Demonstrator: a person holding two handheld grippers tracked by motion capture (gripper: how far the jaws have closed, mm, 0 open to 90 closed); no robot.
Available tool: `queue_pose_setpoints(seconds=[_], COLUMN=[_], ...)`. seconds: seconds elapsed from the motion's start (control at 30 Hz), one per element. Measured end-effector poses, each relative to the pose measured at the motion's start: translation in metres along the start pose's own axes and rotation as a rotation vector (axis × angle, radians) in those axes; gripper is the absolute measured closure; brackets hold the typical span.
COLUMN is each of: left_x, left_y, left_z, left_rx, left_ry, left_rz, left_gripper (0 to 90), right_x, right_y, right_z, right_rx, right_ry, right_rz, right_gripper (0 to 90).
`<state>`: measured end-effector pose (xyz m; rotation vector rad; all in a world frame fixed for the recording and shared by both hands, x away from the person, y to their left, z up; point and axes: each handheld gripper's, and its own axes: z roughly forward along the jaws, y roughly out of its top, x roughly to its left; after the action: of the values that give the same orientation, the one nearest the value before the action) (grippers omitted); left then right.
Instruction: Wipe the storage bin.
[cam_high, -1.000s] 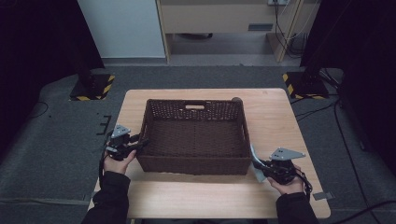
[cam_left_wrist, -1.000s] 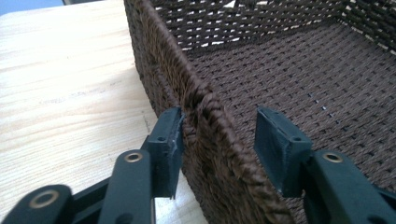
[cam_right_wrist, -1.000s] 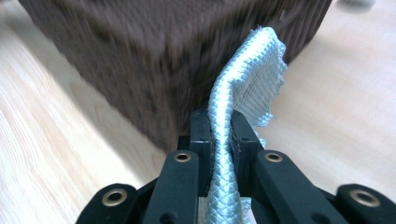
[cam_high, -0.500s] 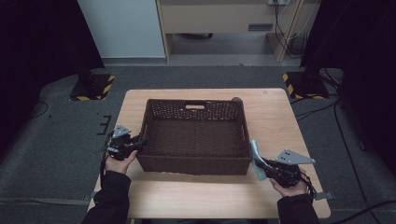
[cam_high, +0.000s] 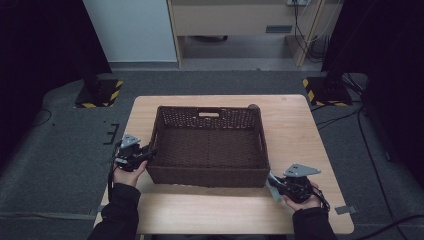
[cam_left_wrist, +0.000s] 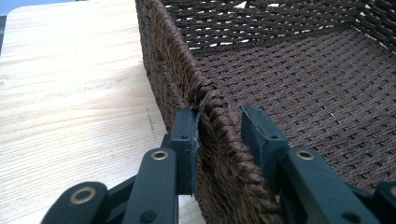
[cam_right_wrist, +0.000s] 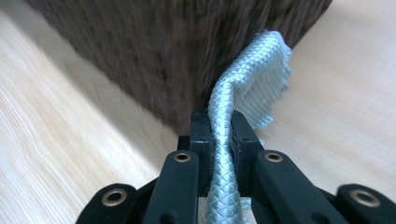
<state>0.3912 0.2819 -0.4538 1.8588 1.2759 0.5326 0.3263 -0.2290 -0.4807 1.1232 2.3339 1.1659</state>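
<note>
Left gripper (cam_high: 145, 155) stands at the left wall of the brown woven basket (cam_high: 208, 145), near its front corner. In the left gripper view the two black jaws straddle the rim of this wall (cam_left_wrist: 219, 121): one pad touches the outer side, the other is inside the basket and stays a little apart from the weave. So the jaws are parted around the rim, not pressed on it. The basket rests in the middle of the wooden table (cam_high: 295, 125), with a handle slot in its far wall.

At the right, near the front right corner of the basket, the right gripper (cam_high: 274, 186) is clenched on a pale blue-grey cloth (cam_right_wrist: 243, 88). In the right gripper view the cloth is pinched between both jaws and its free end rises and bends over just beside the dark basket corner.
</note>
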Motion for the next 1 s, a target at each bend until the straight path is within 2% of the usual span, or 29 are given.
queue_pose_setpoints(seconds=[0.03, 0.07, 0.1, 0.17, 0.23, 0.33, 0.37, 0.4, 0.43, 0.47, 0.5, 0.53, 0.6, 0.67, 0.7, 0.77, 0.83, 0.93, 0.97, 1.0], left_x=[0.0, 0.0, 0.0, 0.0, 0.0, 0.0, 0.0, 0.0, 0.0, 0.0, 0.001, 0.001, 0.001, 0.002, 0.002, 0.003, 0.002, 0.002, 0.002, 0.002], left_y=[0.0, 0.0, 0.0, 0.0, 0.0, 0.0, 0.0, 0.0, 0.0, 0.0, 0.0, 0.0, 0.0, 0.0, 0.0, 0.0, 0.0, 0.0, 0.0, 0.0], left_z=[0.0, 0.0, 0.0, 0.0, 0.0, 0.0, 0.0, 0.0, 0.0, 0.0, 0.0, 0.0, 0.0, 0.0, 0.0, 0.0, 0.0, 0.0, 0.0, 0.0], left_rx=[0.0, 0.001, 0.002, 0.001, 0.002, 0.003, 0.004, 0.004, 0.005, 0.005, 0.005, 0.005, 0.007, 0.007, 0.008, 0.011, 0.011, 0.011, 0.011, 0.013], left_ry=[0.001, 0.0, 0.0, -0.001, -0.003, -0.002, -0.003, -0.004, -0.005, -0.005, -0.006, -0.006, -0.009, -0.017, -0.021, -0.025, -0.023, -0.023, -0.023, -0.023], left_rz=[0.001, 0.001, 0.001, 0.001, 0.002, 0.003, 0.002, 0.0, -0.002, -0.002, -0.004, -0.004, -0.006, -0.014, -0.015, -0.015, -0.012, -0.013, -0.013, -0.012], left_gripper=[65.8, 65.8, 65.7, 65.6, 65.3, 65.1, 65.0, 65.0, 64.8, 64.8, 64.7, 64.6, 64.3, 63.5, 63.1, 62.2, 62.2, 62.2, 62.2, 62.1], right_x=[0.0, 0.0, 0.001, 0.004, 0.008, 0.012, 0.014, 0.014, 0.015, 0.015, 0.016, 0.016, 0.012, 0.011, 0.011, 0.011, 0.014, 0.019, 0.021, 0.022], right_y=[0.006, 0.006, 0.009, 0.012, 0.012, 0.007, 0.002, 0.002, -0.006, -0.006, -0.014, -0.014, -0.018, -0.018, -0.018, -0.014, -0.007, 0.002, 0.004, 0.005], right_z=[-0.016, -0.016, -0.024, -0.035, -0.037, -0.027, -0.021, -0.021, -0.016, -0.016, -0.009, -0.009, 0.0, 0.004, 0.003, -0.004, -0.019, -0.037, -0.041, -0.041], right_rx=[-0.088, -0.088, -0.133, -0.186, -0.186, -0.132, -0.095, -0.095, -0.061, -0.061, -0.004, -0.004, 0.064, 0.076, 0.066, 0.015, -0.087, -0.21, -0.232, -0.226], right_ry=[-0.007, -0.007, -0.008, -0.003, 0.002, 0.004, 0.008, 0.008, 0.013, 0.013, 0.012, 0.012, 0.001, 0.0, 0.001, 0.004, -0.002, 0.006, 0.01, 0.014], right_rz=[0.001, 0.001, 0.001, -0.005, -0.015, -0.018, -0.009, -0.009, 0.008, 0.008, 0.021, 0.021, 0.032, 0.053, 0.06, 0.039, 0.024, -0.001, -0.008, -0.017], right_gripper=[83.1, 83.1, 83.1, 83.1, 83.2, 83.2, 83.2, 83.2, 83.2, 83.2, 83.2, 83.2, 83.2, 83.2, 83.2, 83.1, 83.1, 83.1, 83.1, 83.2])
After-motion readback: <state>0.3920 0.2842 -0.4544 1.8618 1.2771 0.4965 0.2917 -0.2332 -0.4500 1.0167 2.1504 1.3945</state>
